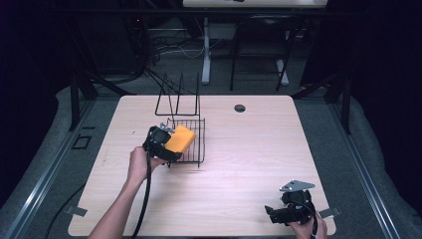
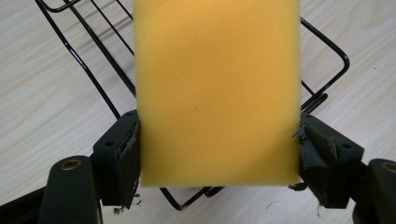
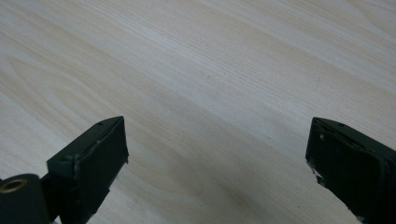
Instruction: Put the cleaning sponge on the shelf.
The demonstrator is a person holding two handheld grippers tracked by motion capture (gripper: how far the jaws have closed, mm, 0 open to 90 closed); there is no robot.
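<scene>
One yellow sponge is sitting clamped between the jaws of the left hand-held gripper, which is holding it over the near left corner of a black wire basket. No brand, label or writing is showing on the sponge, which is presenting a plain porous face in the left gripper view. The basket is standing on a pale wood-grain counter, with a tall wire rack rising just behind it. The right hand-held gripper is resting near the counter's near right corner, well apart from the basket, its jaws spread wide and grasping nothing. Dark curtains, cables and table legs are surrounding the counter.
</scene>
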